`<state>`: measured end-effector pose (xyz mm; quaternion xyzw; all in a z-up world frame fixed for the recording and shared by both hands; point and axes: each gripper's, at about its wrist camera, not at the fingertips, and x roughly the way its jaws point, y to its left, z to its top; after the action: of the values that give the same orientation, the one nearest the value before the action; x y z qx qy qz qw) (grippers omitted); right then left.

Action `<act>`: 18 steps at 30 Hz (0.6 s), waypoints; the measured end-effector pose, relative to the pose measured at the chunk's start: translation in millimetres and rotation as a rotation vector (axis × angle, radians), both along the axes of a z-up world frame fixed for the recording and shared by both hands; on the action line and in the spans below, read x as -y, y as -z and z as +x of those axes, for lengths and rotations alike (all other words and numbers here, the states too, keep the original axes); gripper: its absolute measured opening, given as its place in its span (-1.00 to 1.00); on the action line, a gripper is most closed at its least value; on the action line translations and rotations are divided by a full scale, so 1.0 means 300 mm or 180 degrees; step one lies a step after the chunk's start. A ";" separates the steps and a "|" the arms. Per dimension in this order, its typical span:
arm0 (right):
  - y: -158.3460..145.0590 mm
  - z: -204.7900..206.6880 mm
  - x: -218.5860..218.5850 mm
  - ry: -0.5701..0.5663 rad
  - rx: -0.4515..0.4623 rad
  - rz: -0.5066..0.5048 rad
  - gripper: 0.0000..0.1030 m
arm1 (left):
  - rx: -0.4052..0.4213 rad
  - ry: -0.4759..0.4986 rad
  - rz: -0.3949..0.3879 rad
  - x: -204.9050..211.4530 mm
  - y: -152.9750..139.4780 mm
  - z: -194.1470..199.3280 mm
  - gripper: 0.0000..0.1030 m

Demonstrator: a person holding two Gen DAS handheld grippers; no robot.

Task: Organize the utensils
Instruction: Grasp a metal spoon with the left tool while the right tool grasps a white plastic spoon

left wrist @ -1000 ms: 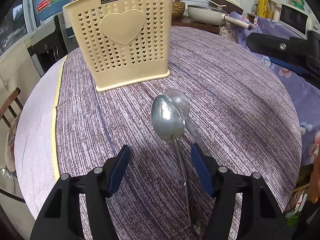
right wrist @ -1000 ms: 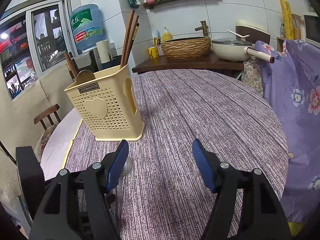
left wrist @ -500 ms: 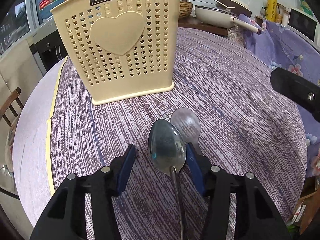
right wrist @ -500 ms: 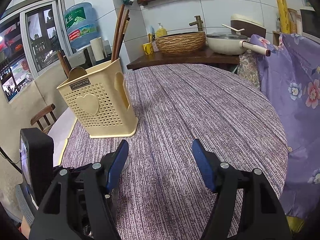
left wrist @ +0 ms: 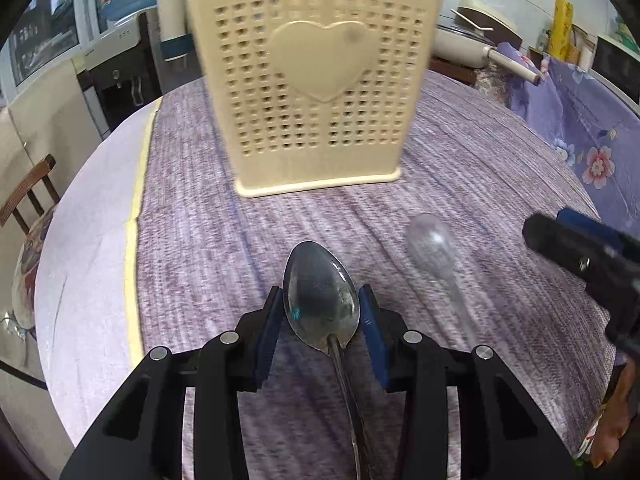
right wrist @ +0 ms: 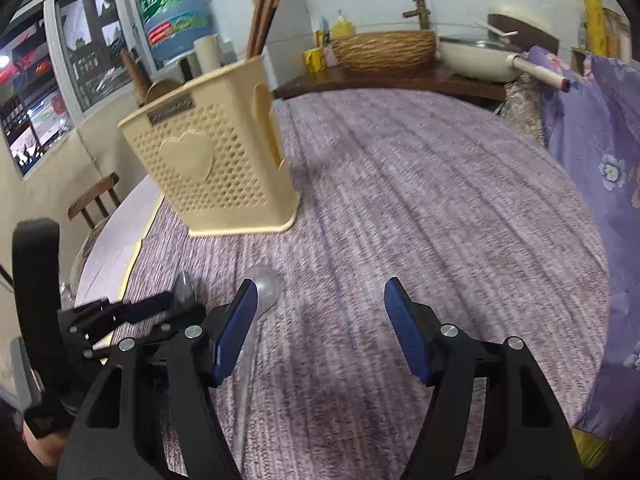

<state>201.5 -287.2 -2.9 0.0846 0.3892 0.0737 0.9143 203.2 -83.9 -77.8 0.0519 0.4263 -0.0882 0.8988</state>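
- A steel spoon (left wrist: 320,304) sits bowl-up between the blue pads of the left gripper (left wrist: 321,312), its thin handle running back under the tool toward the camera.
- The left gripper's jaws have just been closing and now pinch the rim of the spoon's bowl on both sides.
- A second, clear plastic spoon (left wrist: 434,250) lies flat on the table to the right of the first, apart from the left gripper; in the right wrist view its bowl (right wrist: 264,286) shows just beyond the left pad of the right gripper (right wrist: 320,320).
- The right gripper's jaws stand spread with only cloth between them.
- A cream plastic utensil holder (left wrist: 316,80), perforated with small holes and bearing a raised heart, stands upright beyond both spoons; wooden chopsticks (right wrist: 266,4) rise from it.
- The round table (right wrist: 460,208) wears a purple and white streaked woven cloth.
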 end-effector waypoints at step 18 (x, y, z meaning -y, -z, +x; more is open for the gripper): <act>0.117 0.105 -0.220 -0.0431 -0.0396 -0.0524 0.19 | 0.0003 -0.0100 -0.0093 -0.128 -0.005 -0.009 -0.25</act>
<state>233.1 -221.2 -38.0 -0.0129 0.4547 0.0977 0.8852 200.5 -45.5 -76.3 0.0321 0.4253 -0.0803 0.9009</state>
